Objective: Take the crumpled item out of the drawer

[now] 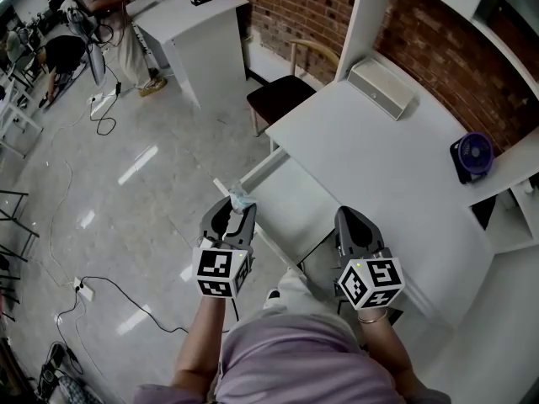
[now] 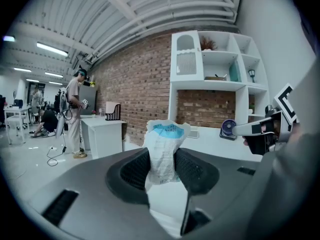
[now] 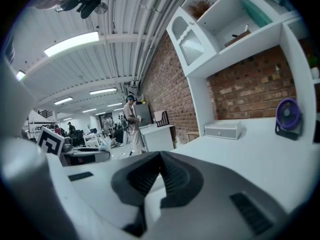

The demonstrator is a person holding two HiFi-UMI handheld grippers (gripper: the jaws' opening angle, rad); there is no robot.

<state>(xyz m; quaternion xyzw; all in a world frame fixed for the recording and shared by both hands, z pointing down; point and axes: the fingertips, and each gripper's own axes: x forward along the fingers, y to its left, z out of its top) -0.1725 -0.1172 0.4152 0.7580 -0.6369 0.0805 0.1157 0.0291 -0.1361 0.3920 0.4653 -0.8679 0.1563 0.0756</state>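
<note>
A crumpled white packet with blue print (image 2: 165,146) stands upright between the jaws of my left gripper (image 2: 164,166), which is shut on it. In the head view the crumpled packet (image 1: 240,198) sticks out of the left gripper (image 1: 237,209) above the front left corner of the open white drawer (image 1: 290,200). My right gripper (image 1: 352,220) hovers over the drawer's right side. Its jaws meet at the tips with nothing between them, as the right gripper (image 3: 159,157) view shows. That view also catches the left gripper (image 3: 84,156) off to the left.
The white desk (image 1: 387,162) carries a small white box (image 1: 383,88) and a purple fan (image 1: 472,155). A chair (image 1: 280,93) stands at the desk's far end. Shelves (image 2: 215,64) rise along the brick wall. A person (image 1: 109,11) stands by another white table (image 1: 189,23).
</note>
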